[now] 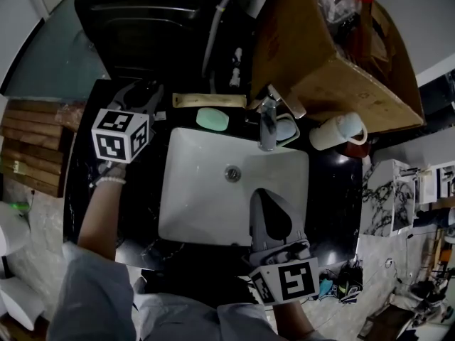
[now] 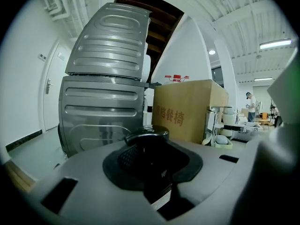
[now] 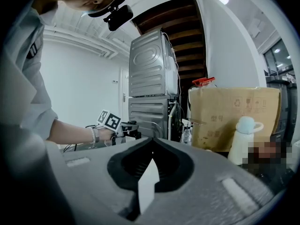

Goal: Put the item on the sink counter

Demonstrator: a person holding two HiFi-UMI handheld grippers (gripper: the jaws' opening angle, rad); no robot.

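Observation:
My left gripper [image 1: 137, 95] hovers over the black sink counter [image 1: 138, 190] at its back left corner, near the washing machine. It is shut on a small black item [image 2: 146, 138] with a rounded top and a pale label lower down. In the head view the item is hidden among the jaws. My right gripper [image 1: 269, 201] hangs over the near right part of the white basin [image 1: 206, 190], its jaws shut with nothing between them [image 3: 152, 142]. From the right gripper view the left gripper [image 3: 127, 128] and the person's hand show at the left.
A tap [image 1: 268, 123] stands at the basin's back edge. Around it lie a green soap [image 1: 212, 119], a beige tube [image 1: 208, 100] and a pale dish [image 1: 286, 129]. A white jug [image 1: 338, 130] and a cardboard box [image 1: 327, 48] sit at the right, a dark washing machine [image 1: 153, 20] behind.

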